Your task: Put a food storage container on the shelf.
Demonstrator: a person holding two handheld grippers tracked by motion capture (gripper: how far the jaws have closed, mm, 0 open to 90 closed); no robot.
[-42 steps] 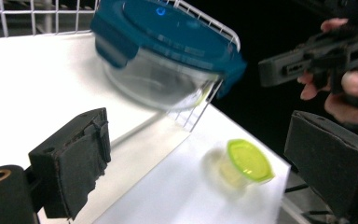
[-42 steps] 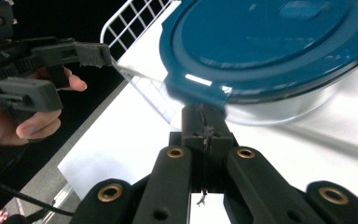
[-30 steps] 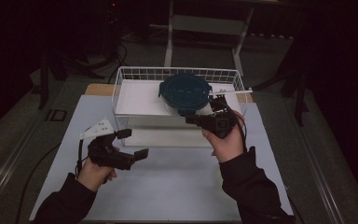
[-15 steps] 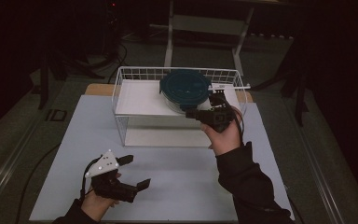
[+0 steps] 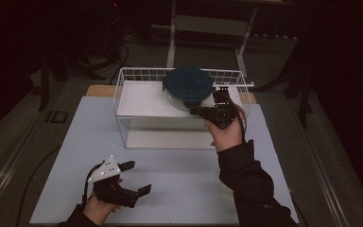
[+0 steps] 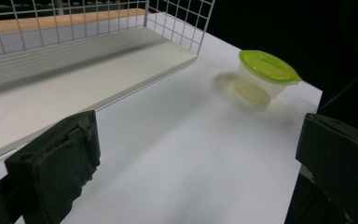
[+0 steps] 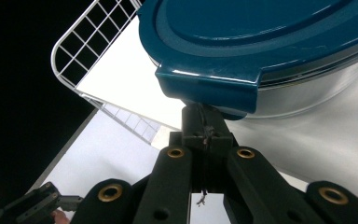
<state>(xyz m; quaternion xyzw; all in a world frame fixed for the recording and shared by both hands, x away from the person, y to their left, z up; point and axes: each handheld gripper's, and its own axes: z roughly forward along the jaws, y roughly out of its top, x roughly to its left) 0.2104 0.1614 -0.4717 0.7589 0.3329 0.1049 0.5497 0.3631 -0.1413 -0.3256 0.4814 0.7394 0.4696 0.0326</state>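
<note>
The right gripper [image 5: 203, 111] is sitting up at the wire basket [image 5: 123, 94], its jaws pressed together tight, and in the right gripper view those closed jaws are tucked under the tab of the blue lid [image 7: 261, 42], right against the clear bowl [image 7: 317, 93] beneath it; whether they are pinching the rim there, I cannot tell. That lidded bowl [image 5: 188, 87] is resting on the white shelf [image 5: 142, 101] inside the basket, toward the basket's right end, with its near edge jutting out over the basket's front rim. The left gripper [image 5: 136, 177] is hanging well in front of the basket, low over the white table [image 5: 179, 175], jaws spread wide and holding nothing. Looking along those two black jaws in the left gripper view, a small clear tub [image 6: 261, 79] with a green lid is standing on the table, off beyond the basket's corner and close to the table's edge.
</note>
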